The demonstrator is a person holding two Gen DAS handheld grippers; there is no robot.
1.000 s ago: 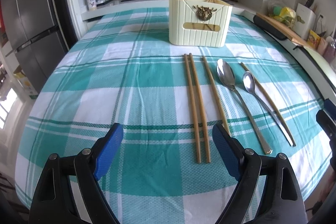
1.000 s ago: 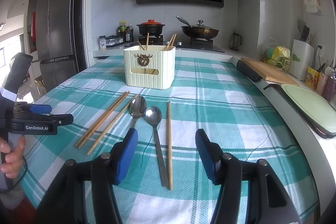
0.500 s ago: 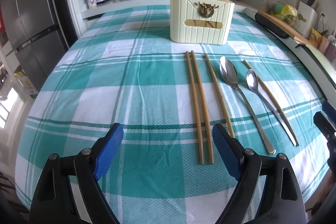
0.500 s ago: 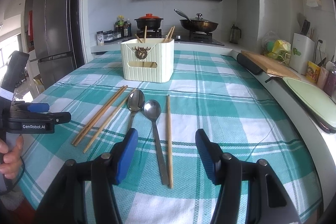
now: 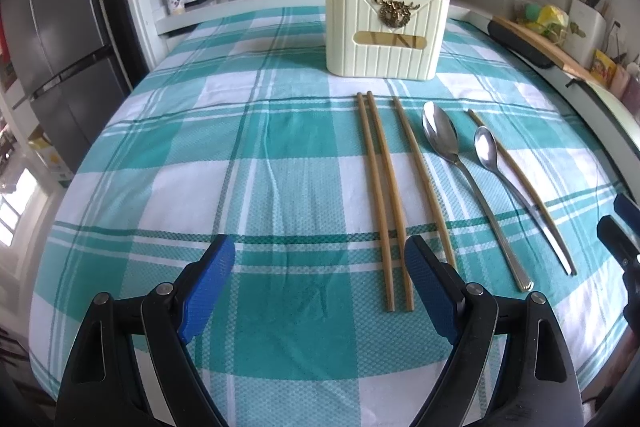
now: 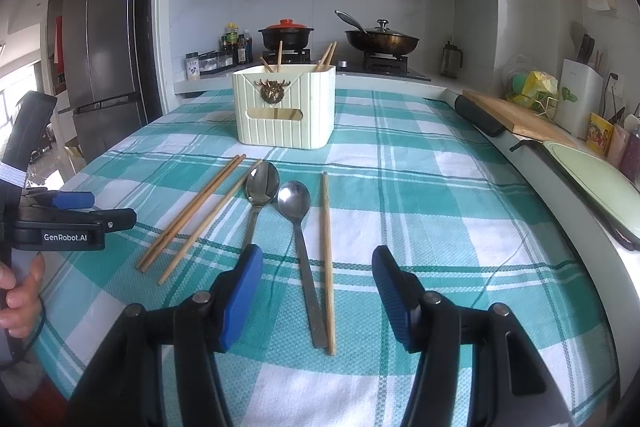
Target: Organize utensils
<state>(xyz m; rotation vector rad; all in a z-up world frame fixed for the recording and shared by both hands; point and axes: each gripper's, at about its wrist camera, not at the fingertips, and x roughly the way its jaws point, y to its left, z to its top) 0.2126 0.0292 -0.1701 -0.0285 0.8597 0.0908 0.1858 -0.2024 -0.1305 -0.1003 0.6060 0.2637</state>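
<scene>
Four chopsticks and two spoons lie flat on your checked tablecloth, just before the cream holder. Your left gripper hovers wide, empty; your right gripper stands half-spread, empty, above the spoon handles.

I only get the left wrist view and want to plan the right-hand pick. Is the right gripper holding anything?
Observer: No. The right gripper is open and empty over the teal checked cloth.
Operator: What lines up with its opening?
Observer: The smaller steel spoon and the lone wooden chopstick beside it; both lie on the cloth with their near ends inside the gap.
Operator: And the bigger spoon?
Observer: The larger steel spoon sits further to the picture's left; the end of its handle disappears behind the gripper's finger on that side.
</scene>
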